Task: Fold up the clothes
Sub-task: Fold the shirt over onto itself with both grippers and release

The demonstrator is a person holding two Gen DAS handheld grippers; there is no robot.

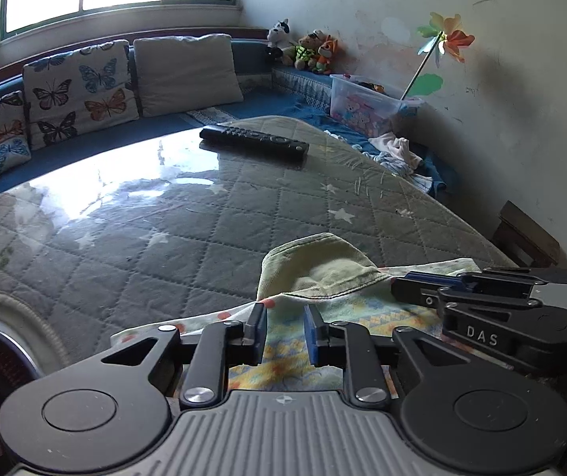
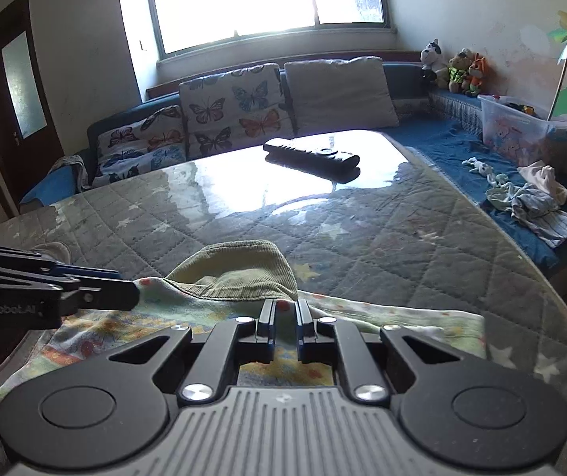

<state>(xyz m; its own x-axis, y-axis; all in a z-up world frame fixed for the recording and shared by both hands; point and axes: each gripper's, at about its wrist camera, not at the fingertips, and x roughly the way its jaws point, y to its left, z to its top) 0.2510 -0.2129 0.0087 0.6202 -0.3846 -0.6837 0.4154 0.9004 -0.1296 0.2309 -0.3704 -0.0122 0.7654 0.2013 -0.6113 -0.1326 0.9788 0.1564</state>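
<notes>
Cloth fills the near edge of the left wrist view: a patterned garment lies on the quilted table, its green part humped toward the far side. The left gripper hovers with jaws parted above the hem, seemingly poised to pinch.

Right wrist view: the right gripper has jaws narrowly apart, cloth between them, placed for a paired lift.

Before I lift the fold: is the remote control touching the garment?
Apart. In the right wrist view the remote control lies far up the table, with bare quilted surface between it and the garment near the gripper.
</notes>
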